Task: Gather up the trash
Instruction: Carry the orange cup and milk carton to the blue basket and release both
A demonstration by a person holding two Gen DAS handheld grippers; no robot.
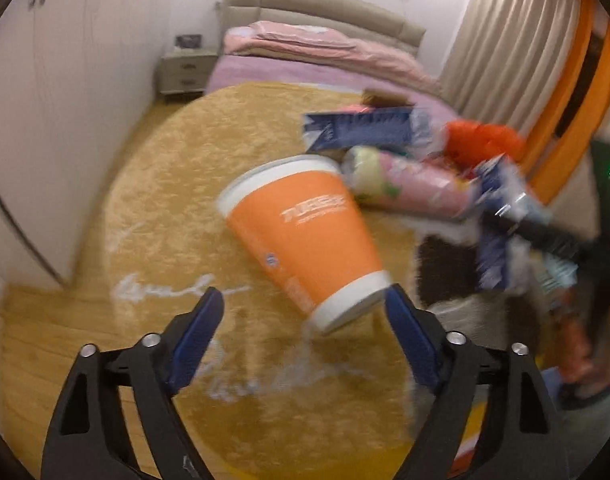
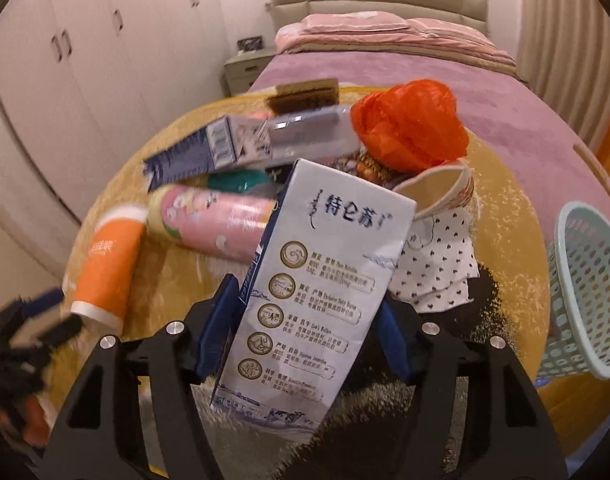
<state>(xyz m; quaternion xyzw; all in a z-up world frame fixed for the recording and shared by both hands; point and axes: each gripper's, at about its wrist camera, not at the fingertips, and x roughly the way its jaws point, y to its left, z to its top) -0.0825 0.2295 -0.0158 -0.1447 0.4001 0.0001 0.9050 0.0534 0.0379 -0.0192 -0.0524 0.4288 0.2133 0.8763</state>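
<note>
An orange paper cup (image 1: 305, 236) lies on its side on the yellow round rug (image 1: 177, 184); it also shows in the right wrist view (image 2: 107, 264). My left gripper (image 1: 305, 312) is open, its right fingertip next to the cup's white base. My right gripper (image 2: 305, 320) is shut on a white and blue milk carton (image 2: 317, 288) and holds it up above the rug. Behind lie a pink can (image 2: 221, 224), a blue carton (image 2: 241, 148), an orange plastic bag (image 2: 409, 128) and a tipped paper cup (image 2: 441, 192).
A light blue mesh basket (image 2: 585, 292) stands at the right of the rug. A bed with pink and purple bedding (image 2: 445, 80) is behind the trash, a nightstand (image 1: 185, 72) beside it. White wardrobes (image 1: 57, 80) line the left wall. A black-dotted cloth (image 2: 437, 268) lies by the carton.
</note>
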